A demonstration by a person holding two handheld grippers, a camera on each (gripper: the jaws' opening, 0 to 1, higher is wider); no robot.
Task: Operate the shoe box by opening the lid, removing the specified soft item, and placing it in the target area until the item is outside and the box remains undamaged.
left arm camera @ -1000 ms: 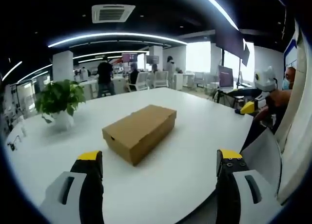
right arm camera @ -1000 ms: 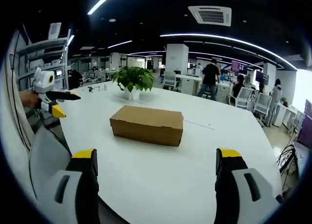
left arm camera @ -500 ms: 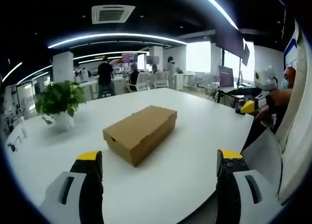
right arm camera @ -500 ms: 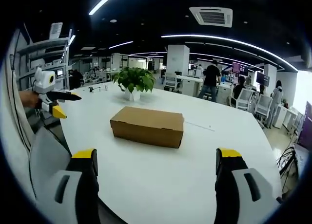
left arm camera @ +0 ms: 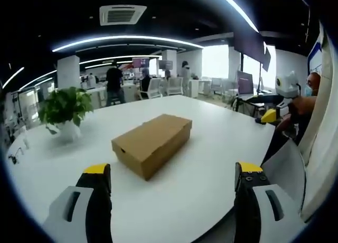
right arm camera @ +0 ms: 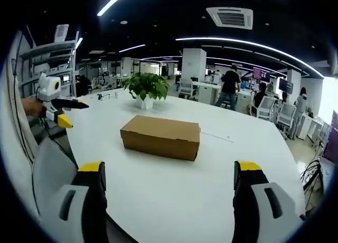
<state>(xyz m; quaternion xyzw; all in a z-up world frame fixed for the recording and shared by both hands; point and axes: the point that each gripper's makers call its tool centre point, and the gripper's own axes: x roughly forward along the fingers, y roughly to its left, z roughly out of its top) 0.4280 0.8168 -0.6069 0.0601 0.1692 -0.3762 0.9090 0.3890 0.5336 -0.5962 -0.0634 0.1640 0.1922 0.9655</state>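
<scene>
The plain brown cardboard shoe box [left arm camera: 151, 142] [right arm camera: 160, 137] is lying lid-closed near the middle of the broad white worktop [left arm camera: 211, 148] [right arm camera: 174, 185]. A leafy green plant in a white pot [left arm camera: 63, 110] [right arm camera: 144, 88] is standing behind it. Left gripper [left arm camera: 172, 171] and right gripper [right arm camera: 172, 170] are hovering short of the box, jaws spread wide, gripping nothing.

Matt brown cardboard shoe box [left arm camera: 151, 140] (lid shut), smooth white table [left arm camera: 211, 148] — faintly glossy

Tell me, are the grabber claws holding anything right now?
No, nothing is held. The left gripper and the right gripper both stand open with bare space between their jaws. The shoe box sits shut on the white table, untouched.
</scene>
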